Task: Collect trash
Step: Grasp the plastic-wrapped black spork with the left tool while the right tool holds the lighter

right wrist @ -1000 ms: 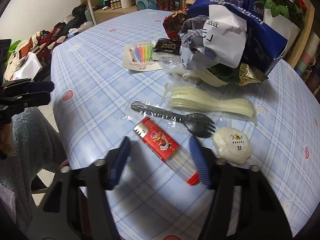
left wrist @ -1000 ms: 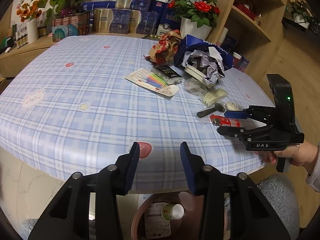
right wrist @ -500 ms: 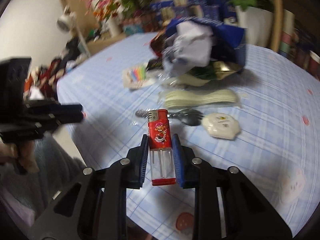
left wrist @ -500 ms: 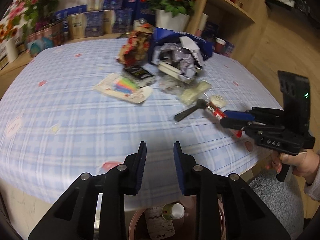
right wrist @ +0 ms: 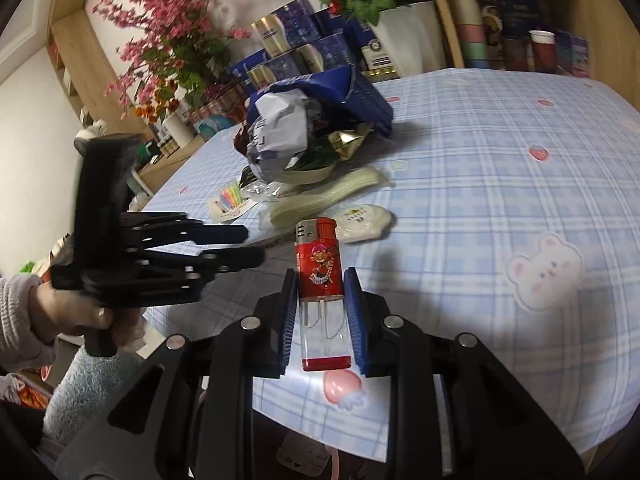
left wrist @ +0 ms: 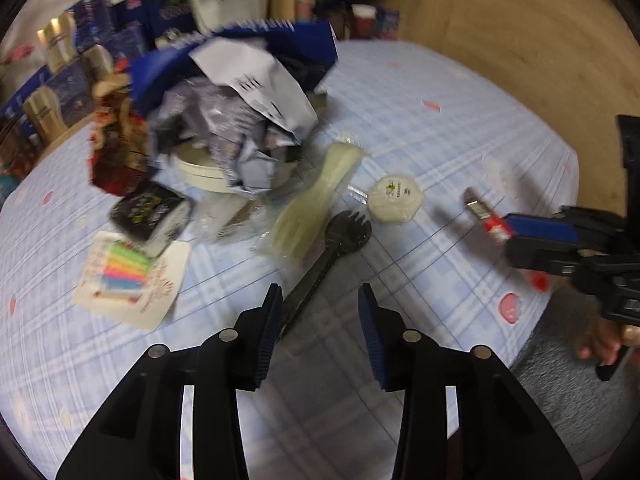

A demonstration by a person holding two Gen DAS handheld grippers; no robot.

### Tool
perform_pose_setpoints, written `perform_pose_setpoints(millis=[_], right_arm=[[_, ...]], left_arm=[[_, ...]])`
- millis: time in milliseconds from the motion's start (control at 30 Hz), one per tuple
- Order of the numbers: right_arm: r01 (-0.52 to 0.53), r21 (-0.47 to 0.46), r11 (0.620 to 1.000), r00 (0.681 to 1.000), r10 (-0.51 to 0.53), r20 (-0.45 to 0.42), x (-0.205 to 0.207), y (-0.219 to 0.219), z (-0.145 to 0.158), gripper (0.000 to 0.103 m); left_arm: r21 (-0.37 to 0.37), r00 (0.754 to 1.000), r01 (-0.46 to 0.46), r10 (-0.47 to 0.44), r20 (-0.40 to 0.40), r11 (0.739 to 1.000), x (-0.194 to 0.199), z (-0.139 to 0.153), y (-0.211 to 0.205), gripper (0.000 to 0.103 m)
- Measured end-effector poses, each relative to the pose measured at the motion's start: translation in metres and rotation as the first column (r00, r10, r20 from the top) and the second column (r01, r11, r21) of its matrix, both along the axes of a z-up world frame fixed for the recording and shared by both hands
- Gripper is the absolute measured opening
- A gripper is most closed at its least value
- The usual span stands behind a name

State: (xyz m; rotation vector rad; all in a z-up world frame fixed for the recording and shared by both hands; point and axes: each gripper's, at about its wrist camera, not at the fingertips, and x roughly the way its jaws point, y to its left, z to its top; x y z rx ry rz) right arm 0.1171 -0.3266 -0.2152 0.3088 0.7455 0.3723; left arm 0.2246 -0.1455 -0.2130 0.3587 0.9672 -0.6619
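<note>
Lighter lifted from cluttered table
Right gripper (right wrist: pixel 322 312) clamps a red lighter (right wrist: pixel 320 276); left gripper (left wrist: pixel 318 322) jaws opening, empty, above black spork (left wrist: pixel 324 256) on checked table (left wrist: pixel 440 128).

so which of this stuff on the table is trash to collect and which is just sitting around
Part of the job:
- lighter, clamped in the right gripper
- black fork
- pack of pale spoons
- small round white packet
- crumpled paper pile
- left gripper, opening, nothing between its jaws

Just lying about:
- potted roses
- pink flowers
- paper cups
- blue boxes
</note>
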Motion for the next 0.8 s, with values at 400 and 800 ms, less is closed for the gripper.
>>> perform_pose_setpoints(millis=[400,800], right_arm=[[0.05,0.034,0.998,0.999,-0.05,-0.013,-0.009,-0.014,-0.003,0.027],[0.039,0.036,0.999,0.999,-0.038,-0.018,-0.021,0.001,-0.004,0.027]], left_arm=[[0.028,0.999,-0.048,0.048,0.005,0.998,0.01,-0.005,-0.011,0.024],[-0.035,0.99,-0.141,0.14,-0.023,0.989,-0.05,0.0,0.033,0.011]])
